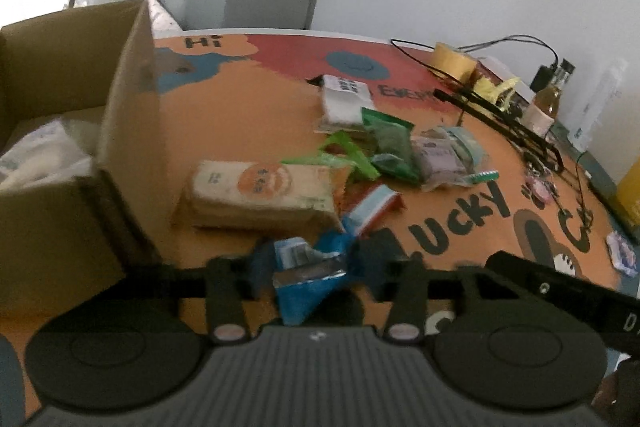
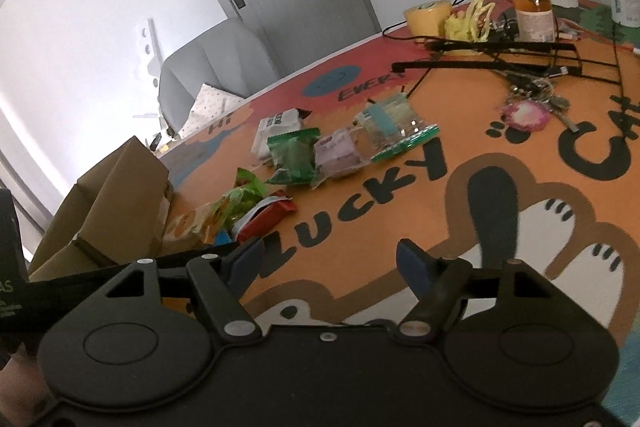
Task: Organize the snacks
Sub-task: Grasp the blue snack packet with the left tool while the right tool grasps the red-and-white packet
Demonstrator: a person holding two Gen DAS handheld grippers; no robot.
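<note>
My left gripper (image 1: 310,269) is shut on a blue snack packet (image 1: 306,281), held just above the orange mat. A cardboard box (image 1: 132,131) stands to its left with white bags inside. Loose snacks lie ahead: a beige cracker pack (image 1: 260,193), a red-and-white packet (image 1: 374,205), green packets (image 1: 390,145), a purple packet (image 1: 438,159) and a white packet (image 1: 344,97). My right gripper (image 2: 330,263) is open and empty over the mat; the green packet (image 2: 294,157), purple packet (image 2: 340,153) and box (image 2: 112,203) lie ahead to its left.
A black wire rack (image 2: 500,57), a bottle (image 2: 534,1), a yellow tape roll (image 2: 426,15), keys with a pink fob (image 2: 524,115) and cables crowd the table's far right. A grey chair (image 2: 212,63) stands behind the table. A small packet (image 1: 622,253) lies at the right edge.
</note>
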